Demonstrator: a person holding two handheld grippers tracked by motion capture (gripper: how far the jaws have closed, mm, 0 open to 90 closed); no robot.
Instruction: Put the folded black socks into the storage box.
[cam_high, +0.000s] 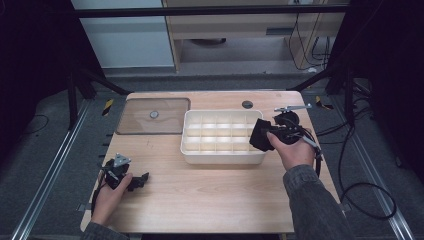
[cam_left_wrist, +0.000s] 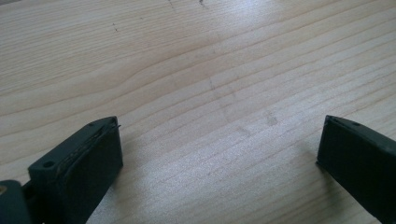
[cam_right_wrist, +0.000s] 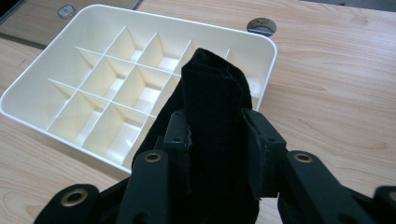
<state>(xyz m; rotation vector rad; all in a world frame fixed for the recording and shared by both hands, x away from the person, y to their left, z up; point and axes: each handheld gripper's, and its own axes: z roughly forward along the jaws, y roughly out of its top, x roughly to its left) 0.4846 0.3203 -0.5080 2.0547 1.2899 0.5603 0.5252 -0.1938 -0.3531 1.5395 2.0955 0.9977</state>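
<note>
R gripper (cam_right_wrist: 217, 140) clamps folded black cloth (cam_right_wrist: 212, 107), held at tray's (cam_high: 222, 159) 3 o'clock rim. Step: carry-in. Next: pick compartment, lower, release. L gripper (cam_left_wrist: 219, 154) wide open, empty, on table (cam_left_wrist: 196, 70).

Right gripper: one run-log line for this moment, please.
right gripper: shut on black cloth | over white tray right end | left gripper: open, on table

Lid (cam_high: 153, 116) left of tray (cam_high: 223, 158); cloth (cam_high: 260, 134) at tray's right edge.

grey floor (cam_high: 45, 150), wooden cabinet (cam_high: 240, 30) behind
</note>
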